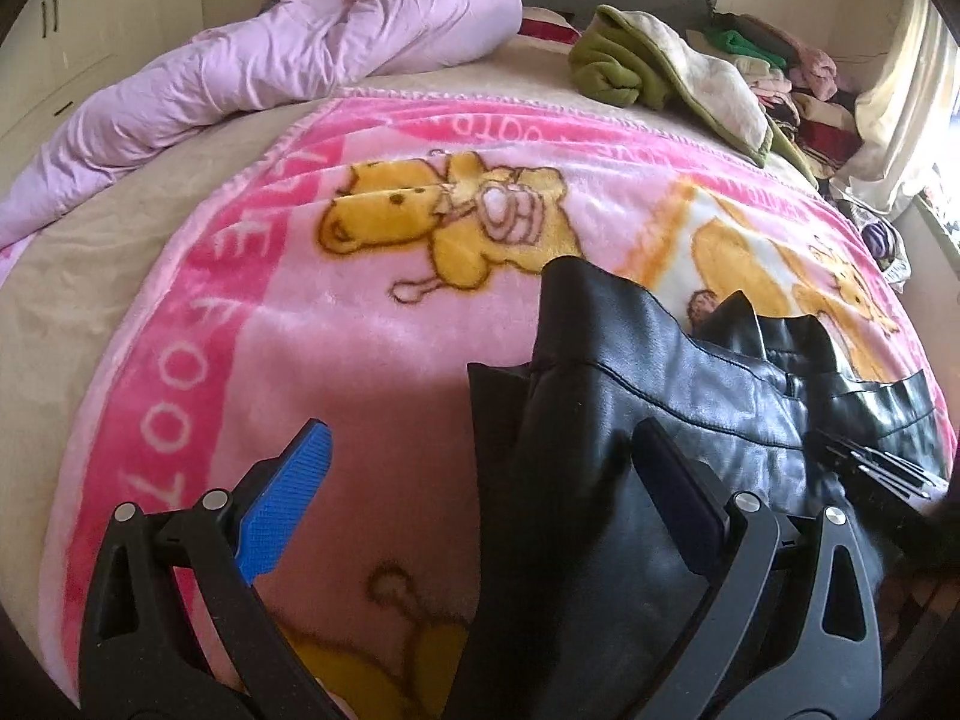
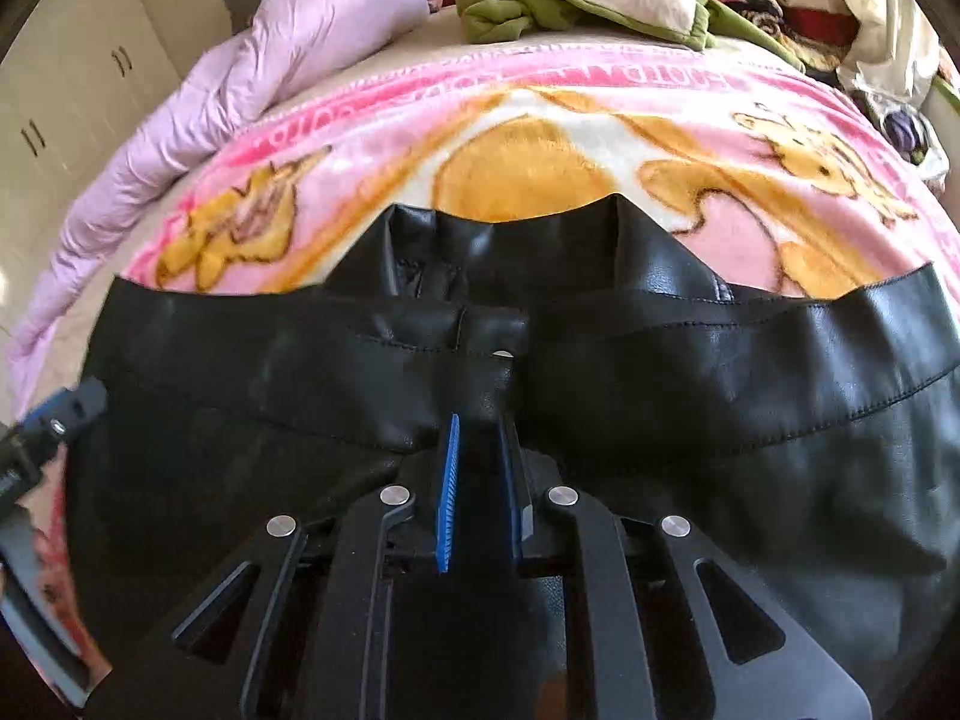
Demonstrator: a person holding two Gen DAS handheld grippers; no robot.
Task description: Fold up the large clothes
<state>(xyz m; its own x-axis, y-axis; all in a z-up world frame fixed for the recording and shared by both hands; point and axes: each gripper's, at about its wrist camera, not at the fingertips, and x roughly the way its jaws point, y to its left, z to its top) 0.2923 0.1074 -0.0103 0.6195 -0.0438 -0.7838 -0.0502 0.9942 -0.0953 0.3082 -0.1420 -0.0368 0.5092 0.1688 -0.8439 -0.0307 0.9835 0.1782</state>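
A black leather jacket [image 2: 690, 396] lies spread on a pink cartoon-bear blanket [image 2: 540, 120], collar toward the far side. My right gripper [image 2: 480, 420] is shut on a pinched fold of the jacket's front near a metal snap. In the left wrist view the jacket [image 1: 630, 372] lies bunched at the right. My left gripper [image 1: 483, 429] hangs open above its left edge, with one blue pad [image 1: 288, 504] over bare blanket [image 1: 300, 312] and the other finger over the leather. The pads of the left gripper touch nothing. The left gripper [image 2: 54, 420] also shows at the left edge of the right wrist view.
A lilac quilt [image 1: 270, 60] is heaped along the bed's far left. A green and cream garment [image 1: 648, 66] lies at the far edge, with piled clothes [image 1: 792, 90] behind it. Cream cupboards [image 1: 90, 30] stand at the left and a curtain [image 1: 906, 90] hangs at the right.
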